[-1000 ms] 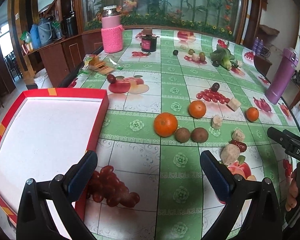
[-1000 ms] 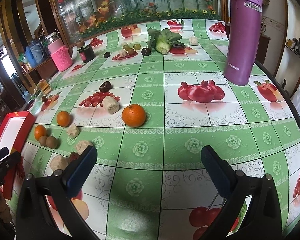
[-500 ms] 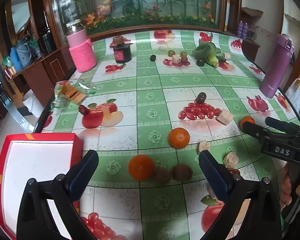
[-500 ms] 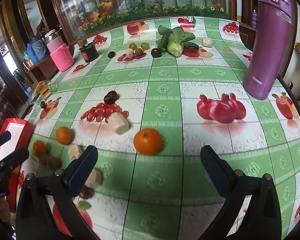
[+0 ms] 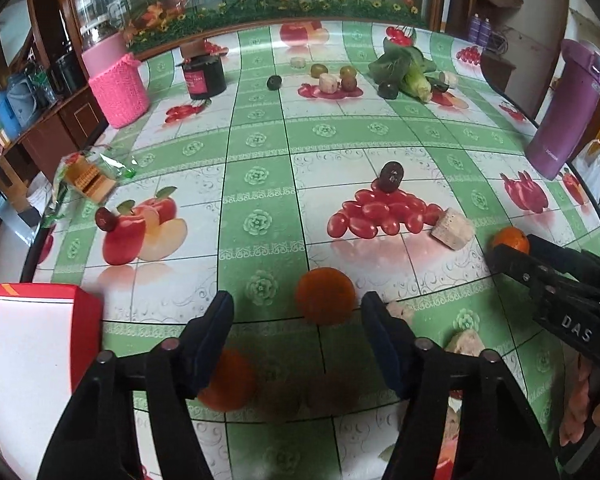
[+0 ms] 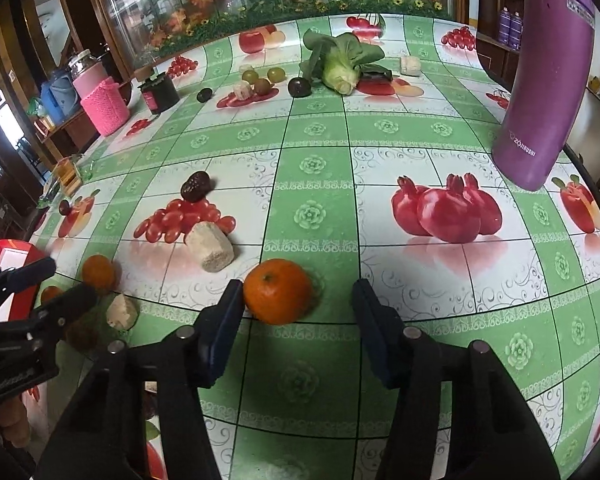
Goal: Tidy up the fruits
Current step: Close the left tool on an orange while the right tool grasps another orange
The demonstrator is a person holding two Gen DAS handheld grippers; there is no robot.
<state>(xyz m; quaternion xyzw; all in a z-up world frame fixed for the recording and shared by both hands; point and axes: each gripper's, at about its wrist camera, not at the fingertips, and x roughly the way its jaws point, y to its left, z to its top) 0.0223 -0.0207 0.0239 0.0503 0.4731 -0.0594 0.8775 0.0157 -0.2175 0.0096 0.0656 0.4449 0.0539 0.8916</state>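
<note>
Both grippers' jaws, just narrowing yet gripping nothing, straddled oranges on the counter [image 6: 420, 144]: left gripper [image 5: 296, 320] one orange [image 5: 325, 295], right gripper [image 6: 298, 300] another orange [image 6: 277, 291].

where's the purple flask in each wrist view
Left wrist: the purple flask stands at the right edge, above middle, far across the table.
Right wrist: it fills the upper right corner, large and close.
Shared landmark: the leafy green vegetable, left of the flask in both.
</note>
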